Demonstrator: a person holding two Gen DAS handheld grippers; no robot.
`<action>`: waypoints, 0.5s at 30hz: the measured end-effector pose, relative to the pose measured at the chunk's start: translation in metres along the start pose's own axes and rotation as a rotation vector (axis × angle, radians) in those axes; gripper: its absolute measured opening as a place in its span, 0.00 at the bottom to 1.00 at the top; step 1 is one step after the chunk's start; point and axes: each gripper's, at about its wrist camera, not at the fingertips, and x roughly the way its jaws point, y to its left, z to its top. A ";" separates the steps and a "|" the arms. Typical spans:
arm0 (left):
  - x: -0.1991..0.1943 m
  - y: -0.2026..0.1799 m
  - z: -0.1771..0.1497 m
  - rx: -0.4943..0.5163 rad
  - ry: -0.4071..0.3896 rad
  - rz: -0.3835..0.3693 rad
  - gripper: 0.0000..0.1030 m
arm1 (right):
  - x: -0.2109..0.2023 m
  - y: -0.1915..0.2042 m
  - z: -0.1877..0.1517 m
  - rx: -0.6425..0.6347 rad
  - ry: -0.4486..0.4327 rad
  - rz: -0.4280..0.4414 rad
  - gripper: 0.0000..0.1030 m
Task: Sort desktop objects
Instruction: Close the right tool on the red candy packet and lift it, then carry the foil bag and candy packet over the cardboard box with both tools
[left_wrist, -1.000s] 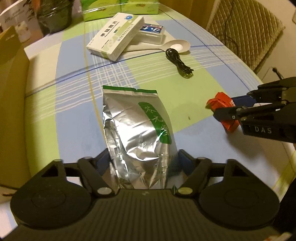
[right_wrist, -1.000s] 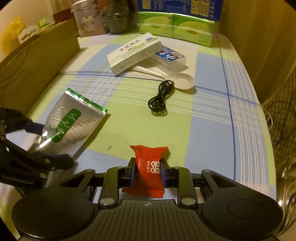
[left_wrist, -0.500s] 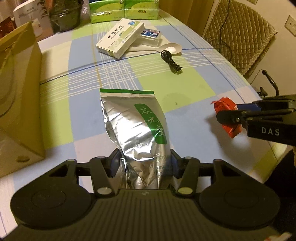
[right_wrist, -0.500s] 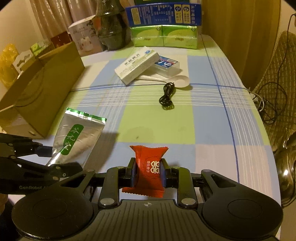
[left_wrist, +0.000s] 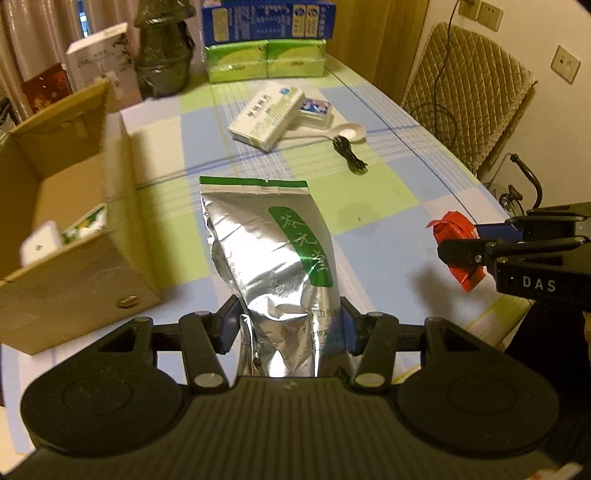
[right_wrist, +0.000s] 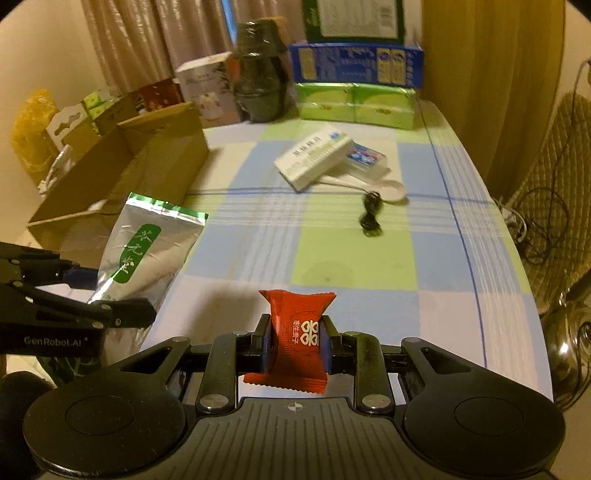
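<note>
checkered table (right_wrist: 369, 266) middle bare; cardboard box (left_wrist: 122, 206) left edge; tools hold pouch (left_wrist: 273, 251), candy (right_wrist: 299, 339).

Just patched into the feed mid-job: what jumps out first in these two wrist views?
Both grippers are loaded: the left gripper pinches the bottom of a silver foil pouch with a green label, held up over the checked tablecloth. The right gripper clamps a small red candy packet. To the left stands an open cardboard box with a few items already inside; a white medicine box, spoon and black cable lie farther back.
</note>
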 end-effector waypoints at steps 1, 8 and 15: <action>-0.006 0.004 -0.001 -0.001 -0.006 0.005 0.47 | -0.003 0.007 0.002 -0.010 -0.005 0.005 0.22; -0.039 0.033 -0.008 0.003 -0.028 0.049 0.47 | -0.010 0.042 0.012 -0.038 -0.021 0.033 0.22; -0.062 0.056 -0.017 -0.002 -0.043 0.083 0.47 | -0.007 0.073 0.017 -0.056 -0.023 0.064 0.22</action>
